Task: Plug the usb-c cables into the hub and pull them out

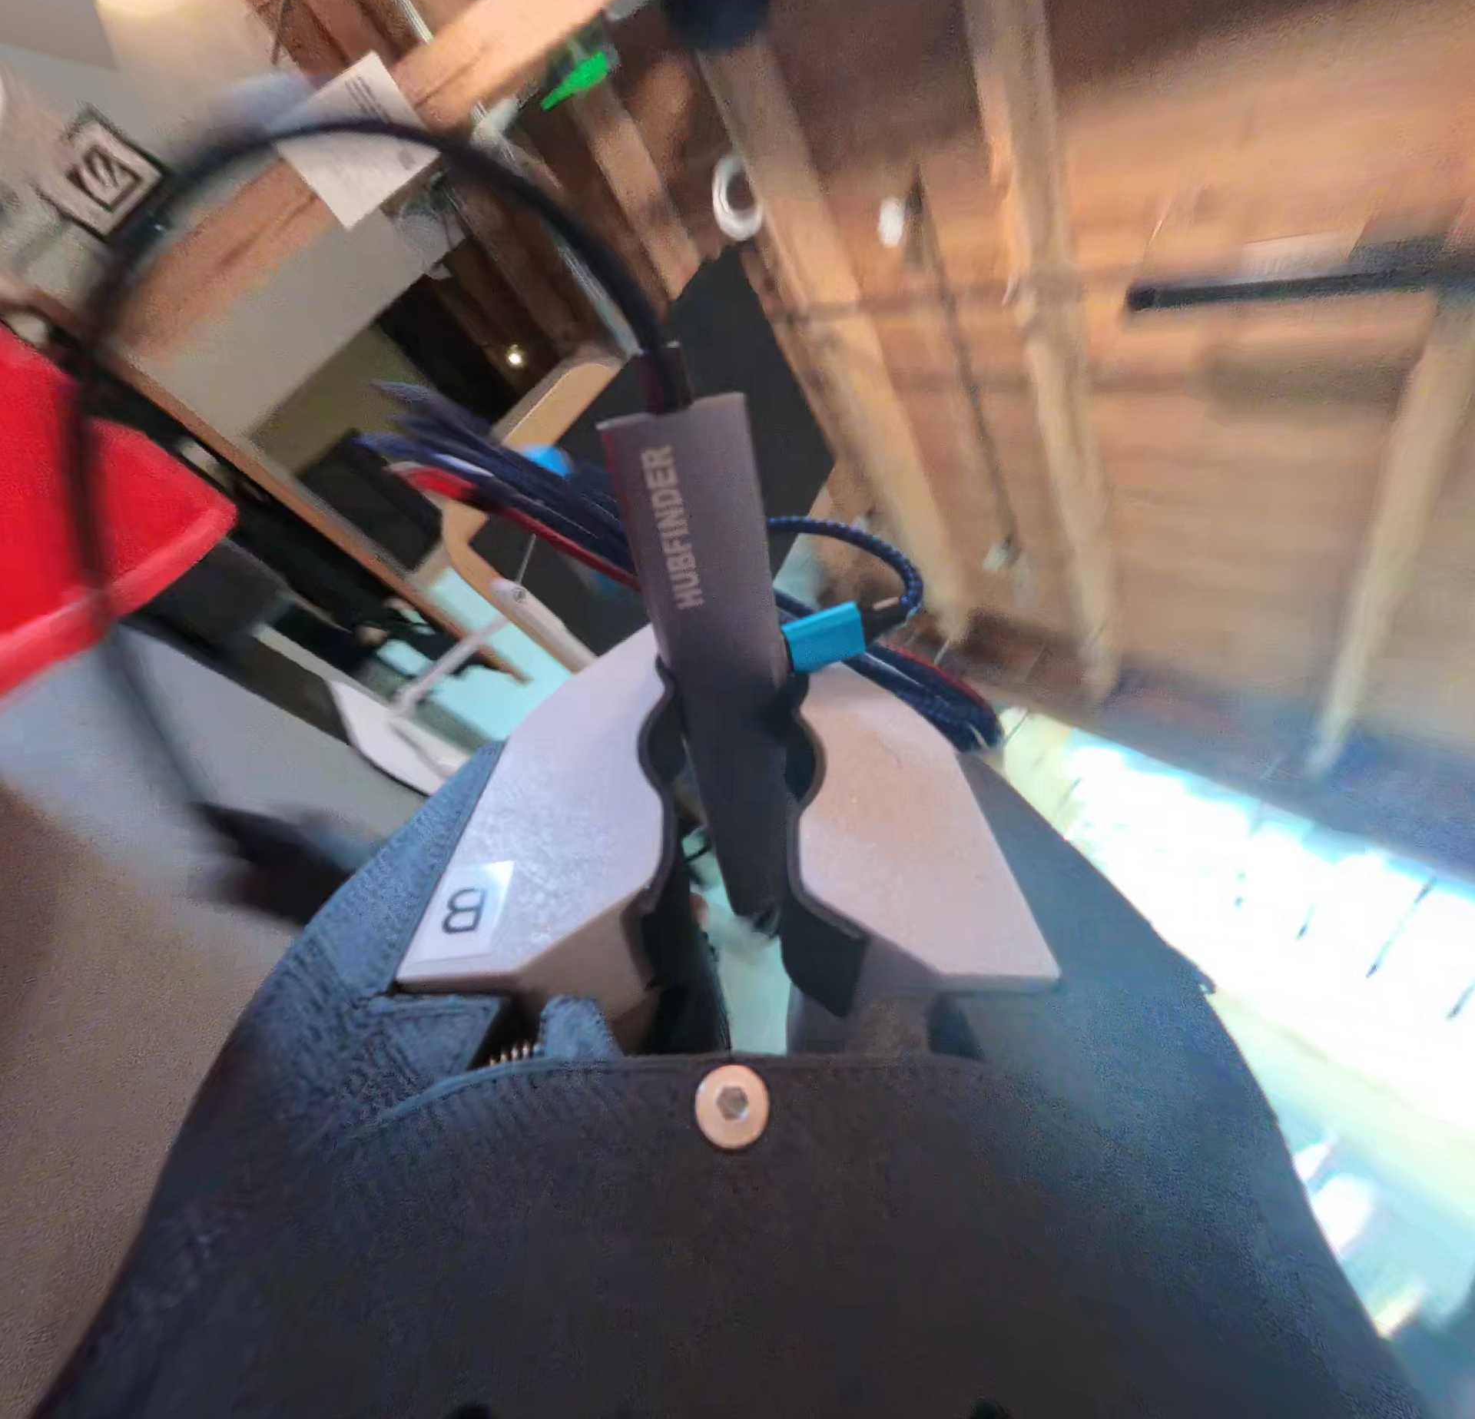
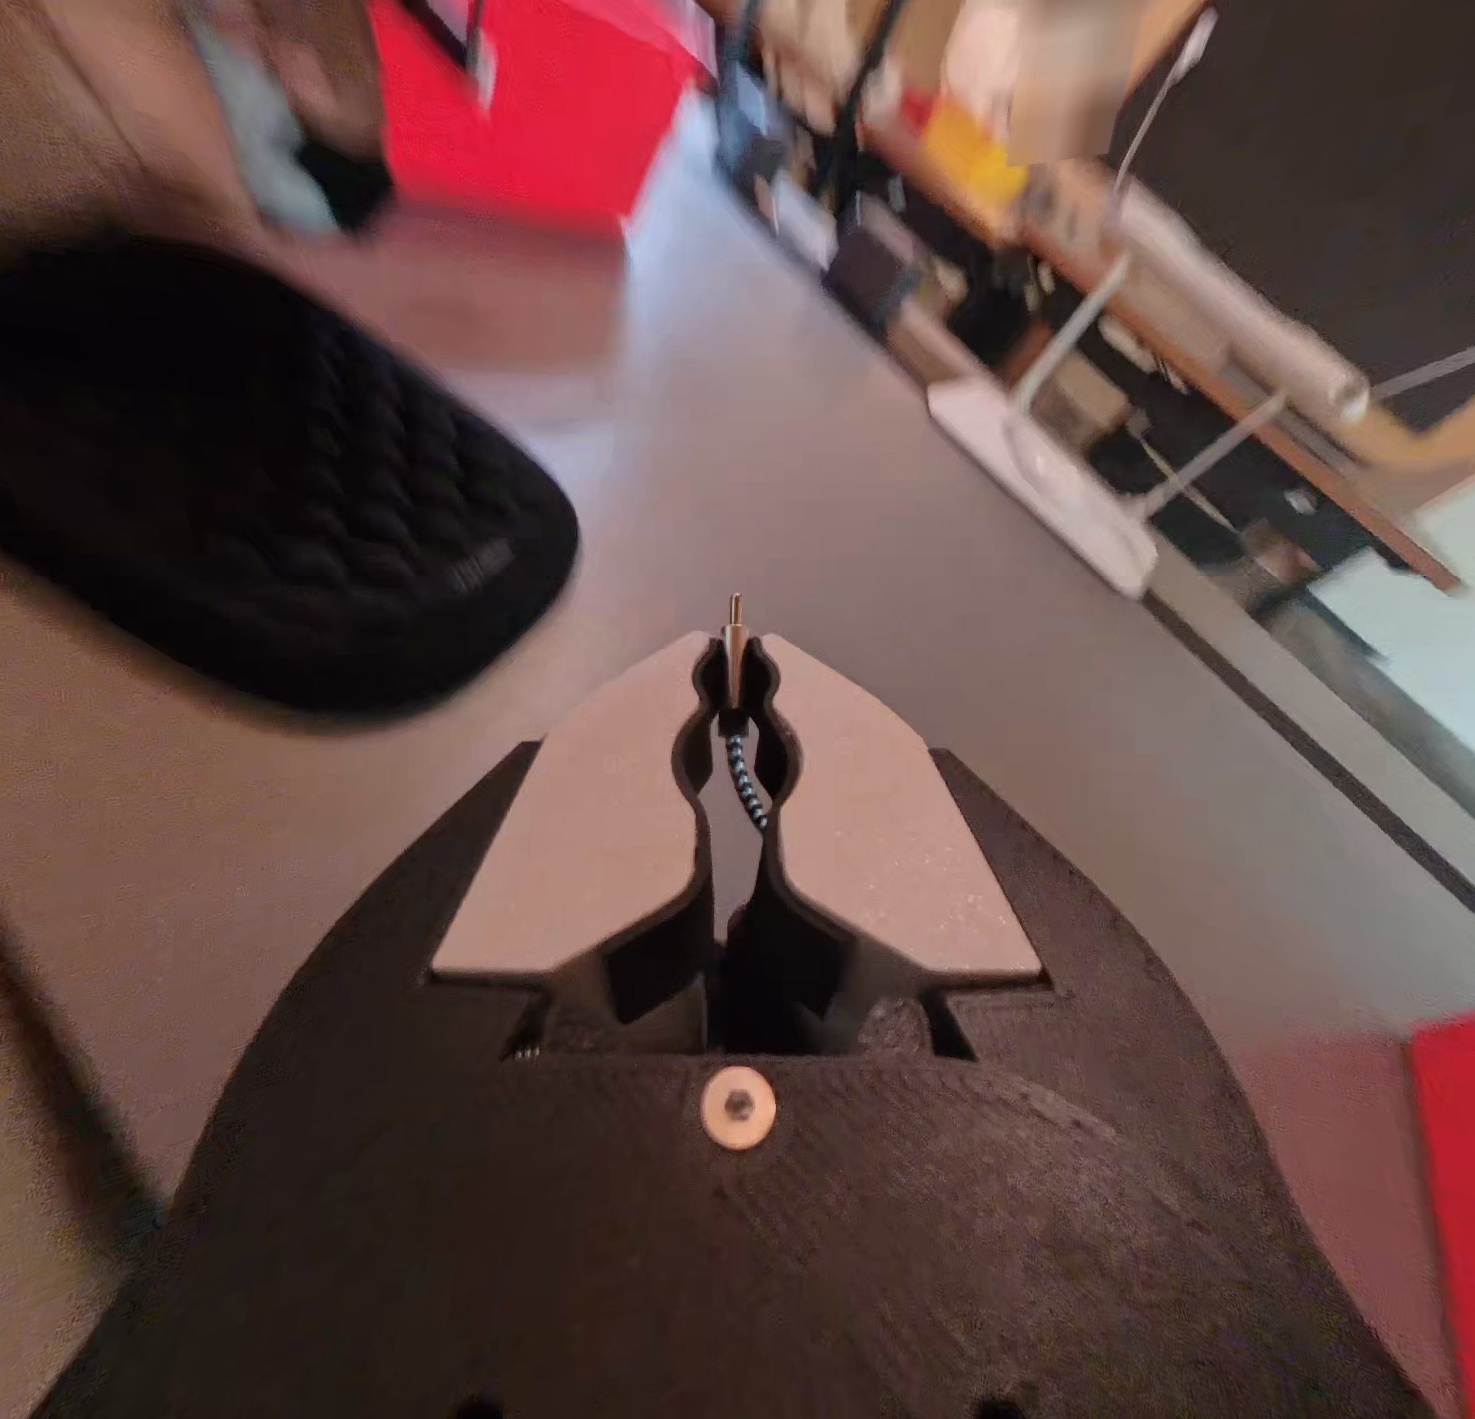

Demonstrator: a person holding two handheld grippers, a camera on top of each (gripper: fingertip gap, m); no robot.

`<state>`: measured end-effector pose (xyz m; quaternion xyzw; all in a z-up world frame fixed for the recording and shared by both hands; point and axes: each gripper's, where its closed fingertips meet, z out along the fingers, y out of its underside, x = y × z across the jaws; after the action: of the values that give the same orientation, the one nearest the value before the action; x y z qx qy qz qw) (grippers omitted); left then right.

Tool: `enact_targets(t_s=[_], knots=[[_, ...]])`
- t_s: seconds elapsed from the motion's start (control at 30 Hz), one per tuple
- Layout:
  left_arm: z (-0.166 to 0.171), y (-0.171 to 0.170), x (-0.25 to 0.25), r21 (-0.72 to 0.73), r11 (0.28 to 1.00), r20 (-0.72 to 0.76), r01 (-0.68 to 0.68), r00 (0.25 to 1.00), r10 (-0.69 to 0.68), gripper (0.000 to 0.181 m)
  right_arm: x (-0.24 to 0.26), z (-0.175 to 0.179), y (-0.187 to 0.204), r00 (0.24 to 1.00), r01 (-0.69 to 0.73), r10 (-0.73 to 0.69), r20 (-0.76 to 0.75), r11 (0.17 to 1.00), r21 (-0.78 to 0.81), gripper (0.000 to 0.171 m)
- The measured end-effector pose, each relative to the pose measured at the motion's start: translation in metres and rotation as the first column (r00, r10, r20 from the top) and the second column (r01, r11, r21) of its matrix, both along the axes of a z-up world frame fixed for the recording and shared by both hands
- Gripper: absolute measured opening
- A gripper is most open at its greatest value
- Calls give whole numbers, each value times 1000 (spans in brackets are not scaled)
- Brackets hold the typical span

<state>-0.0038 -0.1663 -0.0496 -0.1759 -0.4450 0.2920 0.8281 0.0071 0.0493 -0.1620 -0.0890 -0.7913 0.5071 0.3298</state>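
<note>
In the left wrist view my left gripper (image 1: 730, 690) is shut on a grey USB hub (image 1: 694, 550), held upright and lifted, with its own black cord (image 1: 495, 175) arcing off its top. A blue plug (image 1: 822, 637) on a dark braided cable (image 1: 902, 574) sits at the hub's right side. More dark blue and red braided cables (image 1: 511, 487) trail behind it. In the right wrist view my right gripper (image 2: 736, 645) is shut on a USB-C plug (image 2: 734, 638), its metal tip pointing forward, its blue-and-black braided cable (image 2: 746, 782) running back between the fingers. The hub does not show in this view.
A black quilted pouch (image 2: 263, 487) lies on the grey table (image 2: 798, 463) at the left. A red bin (image 2: 527, 95) stands at the back; it also shows in the left wrist view (image 1: 88, 495). A white stand (image 2: 1045, 471) sits near the table's right edge.
</note>
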Motion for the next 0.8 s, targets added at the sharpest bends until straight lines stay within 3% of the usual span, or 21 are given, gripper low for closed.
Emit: enact_targets(t_s=[0.03,0.07,0.1,0.17,0.37,0.47,0.63,0.8], knots=[[5,36,-4,-163,983,48,82,996,-75,21,8,28,-2,998,-61,61,-5,995,-81,5],[7,82,-8,-208,953,68,220,975,-210,21,5,53,-5,996,-78,72,-61,991,-109,5],[6,113,-9,-276,924,70,263,965,-254,20,0,67,-6,993,-83,73,-94,992,-100,5],[-2,145,-11,-445,841,132,307,951,-278,21,1,86,-2,983,-159,141,-115,974,-163,5],[-33,160,-13,-437,801,215,409,912,-348,22,-5,100,22,980,-188,162,-115,943,-275,5],[-31,168,-9,-454,781,200,429,903,-380,23,-2,92,23,976,-214,195,-93,934,-286,5],[-33,166,-9,-463,782,192,417,908,-371,23,-8,59,24,985,-175,173,-27,972,-156,5],[-31,152,-8,-411,816,158,406,914,-374,23,-24,51,48,993,-85,94,64,988,-129,5]])
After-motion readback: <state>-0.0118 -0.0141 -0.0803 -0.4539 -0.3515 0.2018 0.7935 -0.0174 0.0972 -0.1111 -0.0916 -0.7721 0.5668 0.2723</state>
